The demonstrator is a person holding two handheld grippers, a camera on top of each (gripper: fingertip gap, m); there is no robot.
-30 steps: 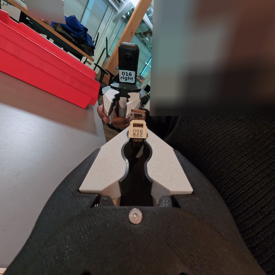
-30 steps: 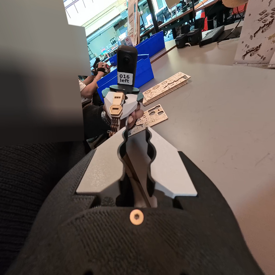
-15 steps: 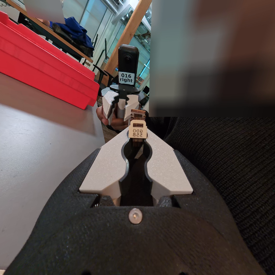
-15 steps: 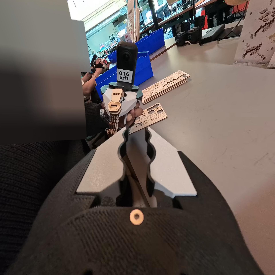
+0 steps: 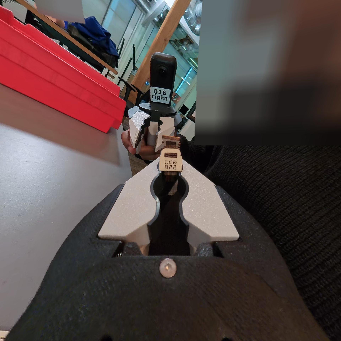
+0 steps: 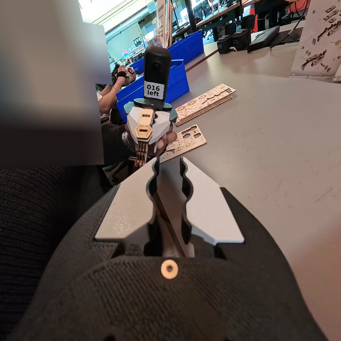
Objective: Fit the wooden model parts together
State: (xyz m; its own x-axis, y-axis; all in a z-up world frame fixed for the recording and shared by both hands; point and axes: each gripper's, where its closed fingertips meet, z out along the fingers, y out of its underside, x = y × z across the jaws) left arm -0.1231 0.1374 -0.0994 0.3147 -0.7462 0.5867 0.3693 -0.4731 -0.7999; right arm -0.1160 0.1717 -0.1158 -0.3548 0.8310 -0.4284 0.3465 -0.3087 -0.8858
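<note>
While left gripper (image 5: 170, 167) clamps wooden assembly (image 5: 171, 162) | right gripper (image 6: 168, 162) apart, empty | both off table edge (image 5: 118, 147)

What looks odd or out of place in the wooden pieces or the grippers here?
Nothing looks damaged or spilled. The left gripper is shut on a wooden assembly, held off the table. The right gripper is open and empty. The wooden sheets lie flat.
</note>
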